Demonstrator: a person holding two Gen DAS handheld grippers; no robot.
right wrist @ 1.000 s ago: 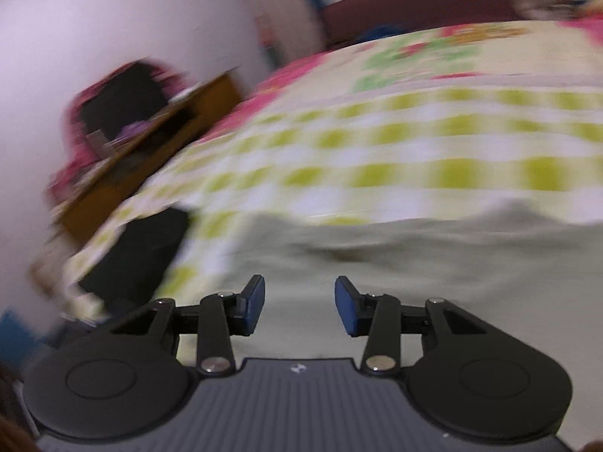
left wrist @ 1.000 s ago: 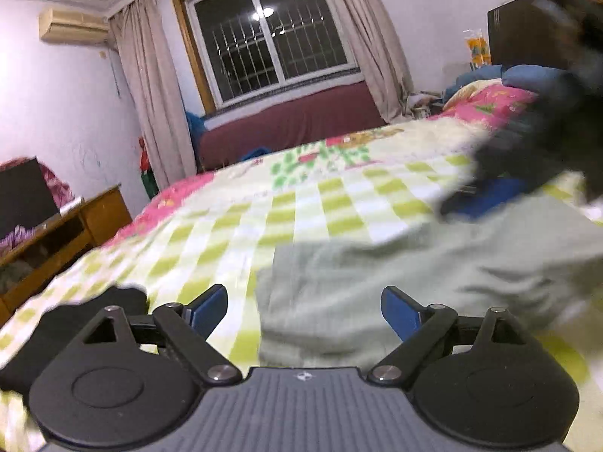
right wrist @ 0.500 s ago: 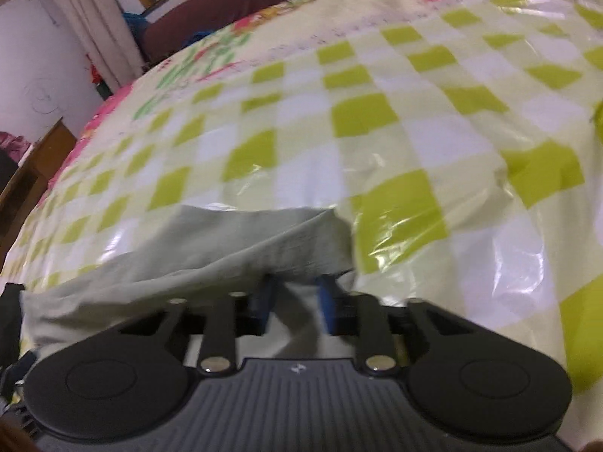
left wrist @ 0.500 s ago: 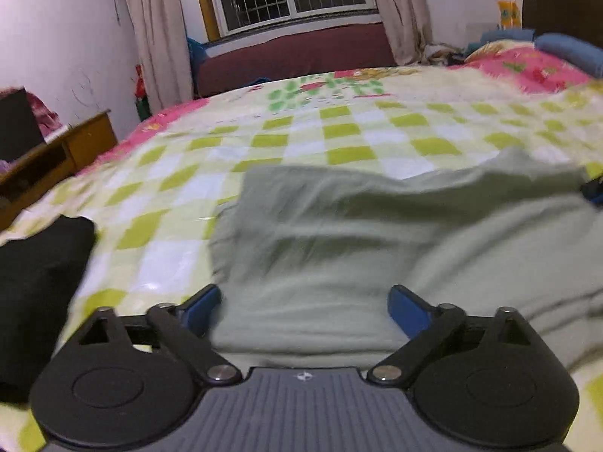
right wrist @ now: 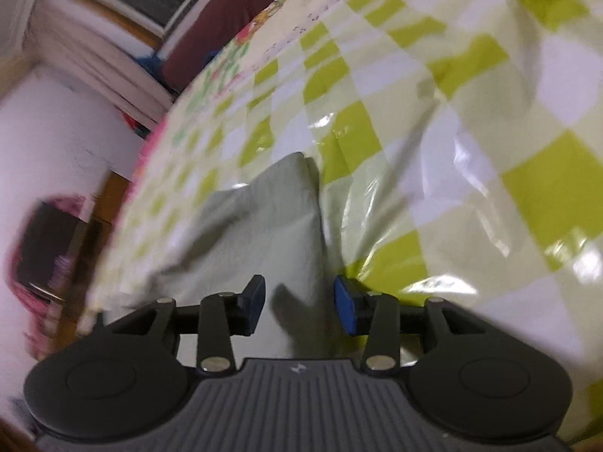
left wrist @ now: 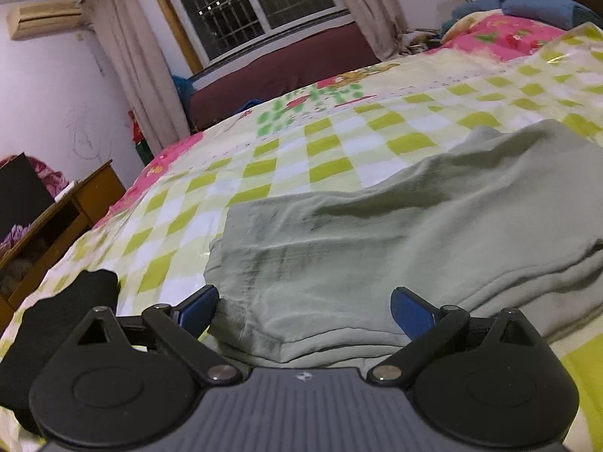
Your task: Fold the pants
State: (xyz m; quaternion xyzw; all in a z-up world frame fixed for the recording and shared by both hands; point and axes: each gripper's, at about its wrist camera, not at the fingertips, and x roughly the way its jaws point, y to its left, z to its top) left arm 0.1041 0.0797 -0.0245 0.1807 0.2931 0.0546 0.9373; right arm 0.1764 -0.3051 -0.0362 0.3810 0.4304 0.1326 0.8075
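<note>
The pale grey-green pants lie folded in layers on the green-checked bed cover. My left gripper is open wide, its blue pads straddling the near folded edge of the pants, low over the cloth. In the right wrist view the pants run away from me to a pointed corner. My right gripper is open, with the right-hand edge of the pants between its pads and nothing pinched.
A black garment lies on the bed at the near left. A wooden desk stands past the bed's left edge. Pink bedding and blue pillows are at the far right. A window with curtains is behind the bed.
My right gripper was shut on the pants' edge half a second ago; it has opened and let go, and the view has swung. My left gripper stayed open and tilted up slightly.
</note>
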